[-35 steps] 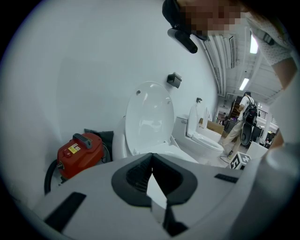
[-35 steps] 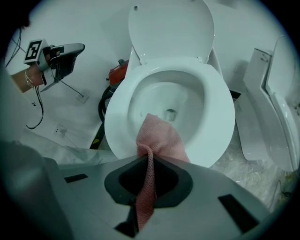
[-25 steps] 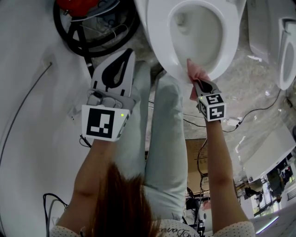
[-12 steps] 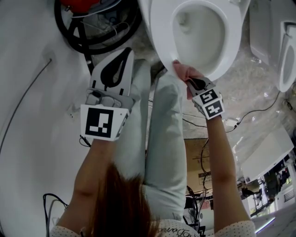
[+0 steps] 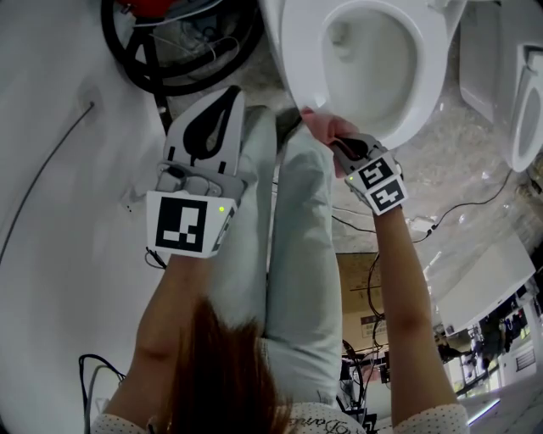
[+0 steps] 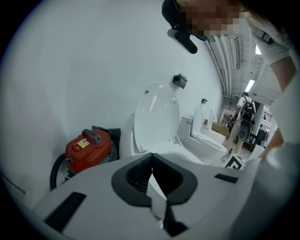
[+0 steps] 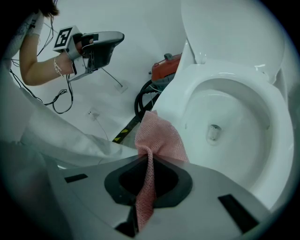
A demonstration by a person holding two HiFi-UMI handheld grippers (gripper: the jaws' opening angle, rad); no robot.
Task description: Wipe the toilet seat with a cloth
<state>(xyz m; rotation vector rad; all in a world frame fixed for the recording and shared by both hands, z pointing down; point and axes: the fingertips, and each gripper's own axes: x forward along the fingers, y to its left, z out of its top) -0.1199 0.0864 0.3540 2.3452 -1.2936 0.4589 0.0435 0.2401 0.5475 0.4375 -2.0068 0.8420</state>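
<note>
Pinching a pink cloth (image 7: pixel 161 138) in the right gripper (image 7: pixel 149 161), both jaws pressing together on a narrow fold of it. Letting the loose part fan out ahead of the tips and a thin strip hang down behind them.

Holding this cloth (image 5: pixel 321 127) against the toilet seat (image 5: pixel 293 75) at the front edge of the toilet (image 5: pixel 373 59), on the side toward the red machine (image 5: pixel 153 10). Touching the outer rim there, as far as the head view is showing. Pointing the right gripper (image 5: pixel 342 146) up and across toward that front edge, its marker cube facing away from the toilet.

Holding the left gripper (image 5: pixel 227 102) apart from the toilet, off its front corner on the red machine's side. Pressing its jaws together with nothing between them, as the left gripper view is showing at the tips (image 6: pixel 151 161).

Leaving the lid (image 6: pixel 157 115) standing upright at the back of the toilet. Showing the red machine (image 6: pixel 86 147) beside the back of the toilet, with a black hose (image 5: pixel 127 59) curling around it. Showing a second toilet (image 6: pixel 206 136) on the other side of the toilet, well apart from it.

Standing with legs in pale trousers (image 5: pixel 305 254) just before the front of the toilet.
</note>
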